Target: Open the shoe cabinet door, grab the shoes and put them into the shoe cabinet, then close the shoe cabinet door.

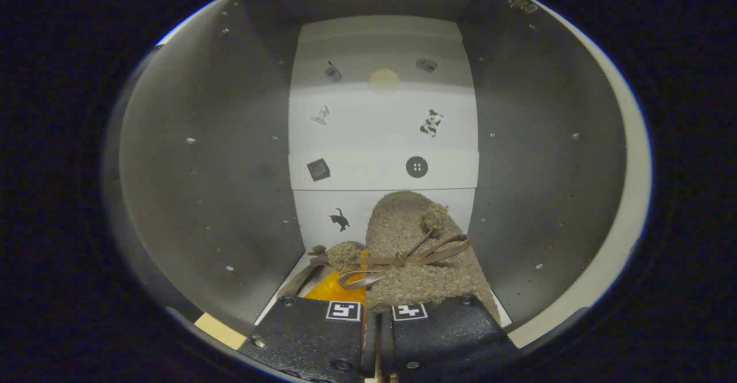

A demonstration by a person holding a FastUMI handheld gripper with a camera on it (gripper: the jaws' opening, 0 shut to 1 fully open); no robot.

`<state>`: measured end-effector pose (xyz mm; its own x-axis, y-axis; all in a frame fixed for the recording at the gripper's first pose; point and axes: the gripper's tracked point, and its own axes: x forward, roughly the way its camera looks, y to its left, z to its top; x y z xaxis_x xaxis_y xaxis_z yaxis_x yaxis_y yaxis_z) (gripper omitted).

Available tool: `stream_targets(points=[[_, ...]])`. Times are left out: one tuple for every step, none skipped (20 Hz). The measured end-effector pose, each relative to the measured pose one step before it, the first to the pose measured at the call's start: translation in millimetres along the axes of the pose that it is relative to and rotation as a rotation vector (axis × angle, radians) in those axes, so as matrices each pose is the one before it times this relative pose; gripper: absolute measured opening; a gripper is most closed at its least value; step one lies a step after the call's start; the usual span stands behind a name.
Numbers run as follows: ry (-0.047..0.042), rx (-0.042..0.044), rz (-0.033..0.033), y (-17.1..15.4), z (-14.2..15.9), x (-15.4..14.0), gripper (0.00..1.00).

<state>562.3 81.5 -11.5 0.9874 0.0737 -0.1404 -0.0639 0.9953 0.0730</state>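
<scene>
I am looking into the open shoe cabinet, with grey side walls on both sides of me. My gripper is shut on a brown fuzzy shoe; the fingers stand almost together and pinch its near edge. The shoe reaches forward from the fingers toward the back wall and sits low over the cabinet floor. A tan ribbon bow lies across its top, and orange lining shows at its left. Left of the bow is another fuzzy tuft; I cannot tell whether it belongs to a second shoe.
The white back wall carries several small dark stickers and a pale round patch. Rows of small peg holes dot the right side wall. The cabinet's pale front edge curves along the right.
</scene>
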Motion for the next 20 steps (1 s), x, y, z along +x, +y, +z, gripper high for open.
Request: stream_targets(points=[[0.01758, 0.00673, -0.00472, -1.61, -4.15, 13.24, 0.07], [0.01945, 0.00778, -0.00403, -0.96, -4.95, 13.31, 0.07], [0.02175, 0.00816, -0.00338, -0.12, -5.75, 12.27, 0.07], [0.02729, 0.00799, -0.00602, -0.44, -6.77, 10.55, 0.07], [0.02606, 0.0159, -0.00727, -0.87, -6.9, 9.24, 0.07], [0.02536, 0.02065, -0.00806, -0.6, -5.32, 10.56, 0.07], [0.02814, 0.01996, -0.01062, -1.95, -7.22, 8.26, 0.08], [0.02857, 0.01917, -0.01206, -2.72, -6.22, 7.76, 0.08], [0.02628, 0.01264, -0.00707, -1.36, -4.14, 5.07, 0.08], [0.0132, 0.00842, -0.01733, -3.6, 0.52, 4.36, 0.08], [0.01609, 0.00651, -0.02358, -4.32, -0.66, 4.01, 0.08], [0.03981, -0.00014, -0.01712, -2.41, -3.82, 4.52, 0.08], [0.03066, 0.01129, -0.00628, -0.96, -3.85, 3.78, 0.08], [0.03711, 0.00615, -0.01051, -0.27, -3.85, 3.63, 0.08], [0.03131, -0.00471, -0.00708, -1.73, -0.77, 0.1, 0.09], [0.01255, 0.00214, -0.00608, -1.14, 0.73, 3.52, 0.09], [0.0127, -0.00334, 0.00029, -0.05, -0.91, 0.15, 0.09], [0.01252, -0.00299, 0.0024, -0.96, -1.42, -0.68, 0.1], [0.00546, 0.00088, -0.00035, -0.48, 0.3, -0.16, 0.11], [0.00194, 0.0007, -0.00042, -0.72, -0.21, -0.49, 0.12]])
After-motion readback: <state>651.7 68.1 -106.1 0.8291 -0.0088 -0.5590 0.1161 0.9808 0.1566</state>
